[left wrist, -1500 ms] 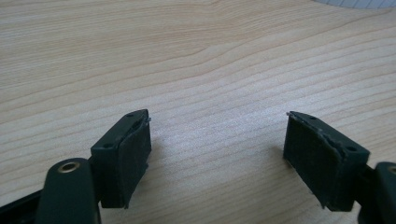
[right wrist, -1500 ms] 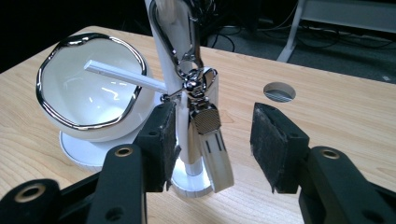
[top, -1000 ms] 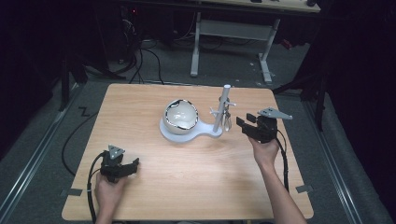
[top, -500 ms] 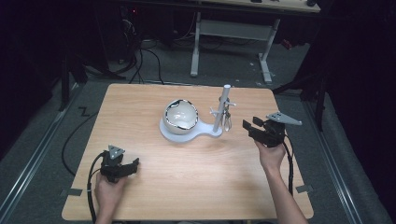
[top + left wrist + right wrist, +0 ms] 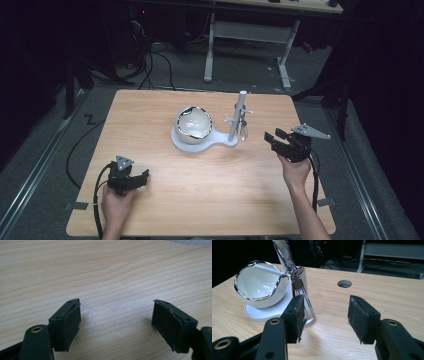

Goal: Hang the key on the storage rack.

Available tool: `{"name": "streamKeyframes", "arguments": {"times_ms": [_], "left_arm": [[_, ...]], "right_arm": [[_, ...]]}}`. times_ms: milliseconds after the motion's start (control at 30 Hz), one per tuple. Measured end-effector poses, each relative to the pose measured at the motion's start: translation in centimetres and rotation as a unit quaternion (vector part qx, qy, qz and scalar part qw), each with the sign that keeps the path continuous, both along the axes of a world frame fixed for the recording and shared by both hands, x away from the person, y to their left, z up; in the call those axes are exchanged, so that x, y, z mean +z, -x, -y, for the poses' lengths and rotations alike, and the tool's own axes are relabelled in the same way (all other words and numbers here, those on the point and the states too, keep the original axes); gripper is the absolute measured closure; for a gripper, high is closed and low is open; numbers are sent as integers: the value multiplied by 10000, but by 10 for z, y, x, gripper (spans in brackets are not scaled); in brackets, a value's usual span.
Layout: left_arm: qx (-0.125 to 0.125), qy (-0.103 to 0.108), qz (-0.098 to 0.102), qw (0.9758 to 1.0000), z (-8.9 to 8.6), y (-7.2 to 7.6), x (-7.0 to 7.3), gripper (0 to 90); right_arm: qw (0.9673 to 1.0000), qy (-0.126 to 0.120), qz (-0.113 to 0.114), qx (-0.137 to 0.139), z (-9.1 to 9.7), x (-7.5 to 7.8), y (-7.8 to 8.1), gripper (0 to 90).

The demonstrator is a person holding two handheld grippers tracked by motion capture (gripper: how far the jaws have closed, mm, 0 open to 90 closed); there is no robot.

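Two grippers are working low over a pale wood-grain table (image 5: 200, 200): the left gripper (image 5: 142, 176) is resting near the front edge, fingers spread with bare wood between them; the right gripper (image 5: 270, 137) is hovering beside the white stand (image 5: 197, 142), its jaws having just been opening, nothing between them. Mid-table, the stand is carrying a chrome-rimmed bowl (image 5: 193, 124) and a post (image 5: 237, 117) with a hanging keyring (image 5: 295, 277). Beyond, a grey floor (image 5: 175, 75), loose cables (image 5: 155, 60) and a white desk frame (image 5: 250, 35) are sitting in a dark room.
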State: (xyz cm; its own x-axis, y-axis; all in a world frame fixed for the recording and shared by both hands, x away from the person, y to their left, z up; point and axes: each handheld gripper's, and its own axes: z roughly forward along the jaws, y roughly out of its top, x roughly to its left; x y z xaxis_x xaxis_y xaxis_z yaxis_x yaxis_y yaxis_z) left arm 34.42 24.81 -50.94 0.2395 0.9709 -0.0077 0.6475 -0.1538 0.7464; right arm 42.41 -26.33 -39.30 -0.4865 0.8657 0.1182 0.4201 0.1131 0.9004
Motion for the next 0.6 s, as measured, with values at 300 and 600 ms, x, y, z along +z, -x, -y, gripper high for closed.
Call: {"name": "streamKeyframes", "arguments": {"times_ms": [300,600], "left_arm": [[0,1,0,10000,0,0,0,237],[0,0,0,10000,0,0,0,236]], "right_arm": [[10000,-42,-4,-18,7,-2,6,472],[10000,-83,-27,-33,13,-7,13,470]]}}
